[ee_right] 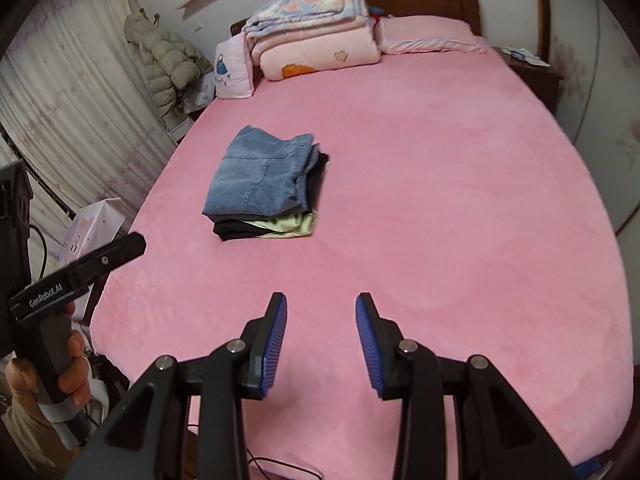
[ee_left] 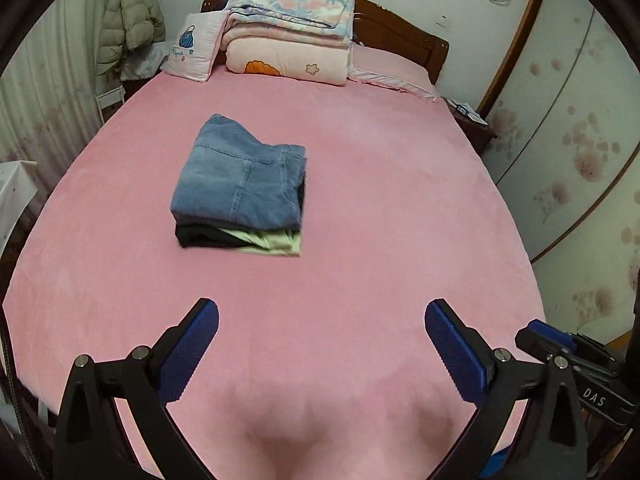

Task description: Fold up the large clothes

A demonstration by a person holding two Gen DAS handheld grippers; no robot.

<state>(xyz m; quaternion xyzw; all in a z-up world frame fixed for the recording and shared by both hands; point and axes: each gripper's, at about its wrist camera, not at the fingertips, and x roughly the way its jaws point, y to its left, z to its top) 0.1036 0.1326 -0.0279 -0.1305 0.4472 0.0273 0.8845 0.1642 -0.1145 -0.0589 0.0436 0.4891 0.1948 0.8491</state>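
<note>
A stack of folded clothes lies on the pink bed (ee_left: 380, 200): folded blue jeans (ee_left: 240, 176) on top, a black garment (ee_left: 204, 236) under them, a light green garment (ee_left: 276, 242) at the bottom. The stack also shows in the right wrist view, jeans (ee_right: 260, 176) on top. My left gripper (ee_left: 322, 320) is wide open and empty, above the bed's near edge, well short of the stack. My right gripper (ee_right: 321, 312) is open and empty, also near the front edge. The left gripper's body (ee_right: 80, 268) shows at the left of the right wrist view, held by a hand.
Folded quilts (ee_left: 292, 36) and pillows (ee_left: 196, 52) are piled at the wooden headboard (ee_left: 404, 36). A padded coat (ee_left: 128, 20) hangs at the left wall by curtains. A nightstand (ee_left: 472, 124) stands at the right, a wardrobe (ee_left: 580, 140) beyond it.
</note>
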